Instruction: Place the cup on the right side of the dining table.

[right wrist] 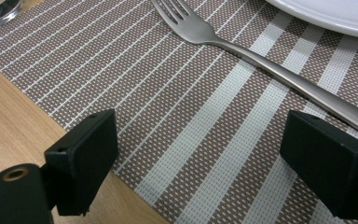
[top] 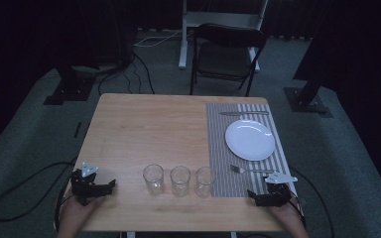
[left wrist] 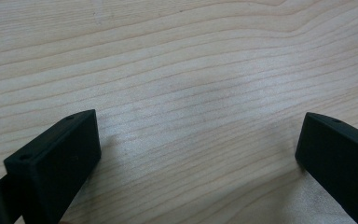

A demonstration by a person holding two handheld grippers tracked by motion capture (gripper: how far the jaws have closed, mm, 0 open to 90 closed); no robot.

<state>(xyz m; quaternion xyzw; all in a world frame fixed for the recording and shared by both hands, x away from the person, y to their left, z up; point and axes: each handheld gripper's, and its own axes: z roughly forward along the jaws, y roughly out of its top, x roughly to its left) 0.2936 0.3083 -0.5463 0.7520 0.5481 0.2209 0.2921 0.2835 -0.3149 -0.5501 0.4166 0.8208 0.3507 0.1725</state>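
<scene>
Right gripper (right wrist: 200,154): jaws spread wide with nothing between them, hanging low over the near edge of the placemat (right wrist: 135,88); in the high view it sits at the table's near right corner (top: 264,196), held by a hand (top: 290,218).
Left gripper (left wrist: 198,144): jaws just as wide apart and holding nothing, over bare wood; in the high view it is near the table's near left corner (top: 99,188), a hand (top: 74,218) behind it.
Fork (right wrist: 261,60): lies flat on the striped placemat, just beyond the right gripper's jaws, prongs toward the glasses, handle running past the right-hand jaw; not touched. In the high view (top: 250,170) it lies between the plate and the right gripper.
Plate (top: 250,140): white, in the middle of the placemat, just beyond the fork.
Knife (top: 243,113): on the placemat's far edge, beyond the plate.
Glasses: three clear ones in a row along the near side, left (top: 153,178), middle (top: 180,180), right (top: 205,181); the right one stands at the placemat's left edge.
Table (top: 144,129): light wood, placemat covering its right part.
Chair (top: 225,57): dark, at the table's far side.
</scene>
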